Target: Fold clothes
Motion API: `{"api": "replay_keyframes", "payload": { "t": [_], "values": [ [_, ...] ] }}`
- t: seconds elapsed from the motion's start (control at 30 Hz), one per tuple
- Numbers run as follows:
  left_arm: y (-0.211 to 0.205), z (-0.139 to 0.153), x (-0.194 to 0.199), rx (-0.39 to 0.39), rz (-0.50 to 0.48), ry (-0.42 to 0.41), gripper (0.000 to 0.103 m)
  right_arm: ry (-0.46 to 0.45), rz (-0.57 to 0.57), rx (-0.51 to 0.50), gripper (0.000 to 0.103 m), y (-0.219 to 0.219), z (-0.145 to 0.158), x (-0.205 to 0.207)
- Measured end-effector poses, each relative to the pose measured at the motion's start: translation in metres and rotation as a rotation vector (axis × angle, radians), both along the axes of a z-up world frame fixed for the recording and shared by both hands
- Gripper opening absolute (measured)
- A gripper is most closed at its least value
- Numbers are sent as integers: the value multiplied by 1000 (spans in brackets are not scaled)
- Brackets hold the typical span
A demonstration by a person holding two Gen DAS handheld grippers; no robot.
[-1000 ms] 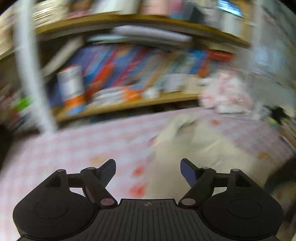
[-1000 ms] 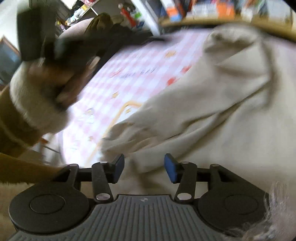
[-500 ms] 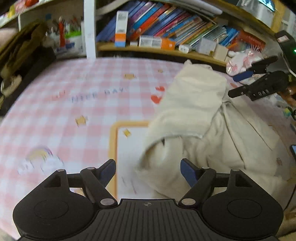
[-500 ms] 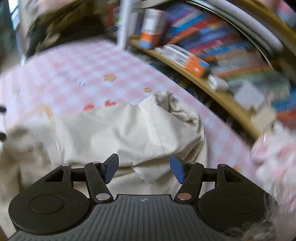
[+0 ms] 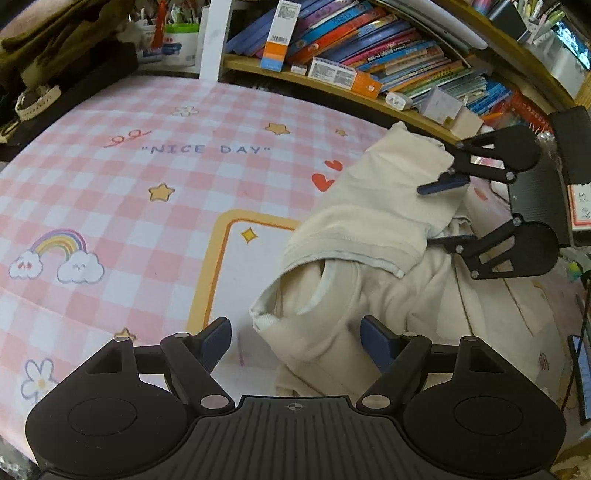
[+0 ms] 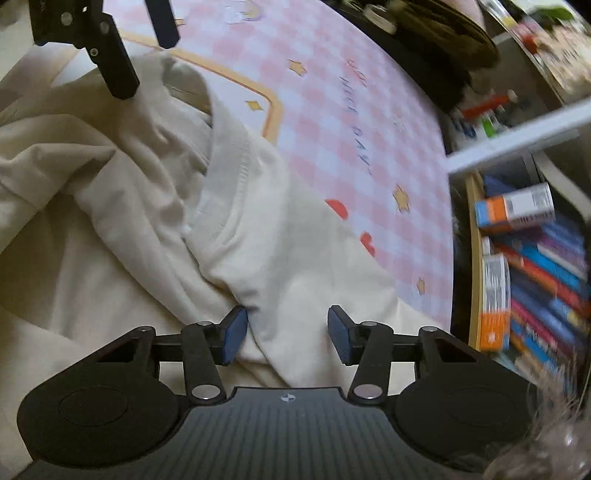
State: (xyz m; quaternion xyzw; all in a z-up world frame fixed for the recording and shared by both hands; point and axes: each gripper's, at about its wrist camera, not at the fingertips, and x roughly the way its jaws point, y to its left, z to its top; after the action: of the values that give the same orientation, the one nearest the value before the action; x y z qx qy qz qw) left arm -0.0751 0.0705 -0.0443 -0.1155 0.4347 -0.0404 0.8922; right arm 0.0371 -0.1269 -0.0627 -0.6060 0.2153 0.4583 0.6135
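A cream garment (image 5: 369, 221) lies crumpled on the pink checked tablecloth (image 5: 147, 184), one ribbed hem folded over the top. My left gripper (image 5: 295, 339) hovers open at the garment's near edge, with cloth by its right pad and nothing pinched. In the right wrist view the same garment (image 6: 147, 221) fills the left half. My right gripper (image 6: 288, 332) straddles a thick fold and its jaws are closing; the left pad touches cloth, the right pad stands off. From the left wrist view the right gripper (image 5: 424, 216) sits over the fold at the far right. A finger of my left gripper (image 6: 162, 29) shows at top left.
A wooden shelf packed with books (image 5: 369, 48) runs along the table's far edge. A dark bag and a watch (image 5: 37, 103) lie at the far left. A phone (image 5: 581, 369) sits at the right edge. Bare cloth spreads left of the garment.
Both views have swung down from the shelf to the table. The right gripper has rolled over and dropped onto the garment's fold, jaws narrower. The left gripper has held still for the last half second.
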Motion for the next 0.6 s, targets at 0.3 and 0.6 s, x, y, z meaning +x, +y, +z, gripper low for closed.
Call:
{"api": "replay_keyframes", "payload": {
  "t": [0.3, 0.6],
  "values": [
    [12, -4, -1, -103, 77, 20, 72, -1, 132, -93, 32, 15, -6, -19],
    [11, 27, 9, 5, 48, -130, 11, -118, -154, 347, 2, 24, 88, 23]
  ]
}}
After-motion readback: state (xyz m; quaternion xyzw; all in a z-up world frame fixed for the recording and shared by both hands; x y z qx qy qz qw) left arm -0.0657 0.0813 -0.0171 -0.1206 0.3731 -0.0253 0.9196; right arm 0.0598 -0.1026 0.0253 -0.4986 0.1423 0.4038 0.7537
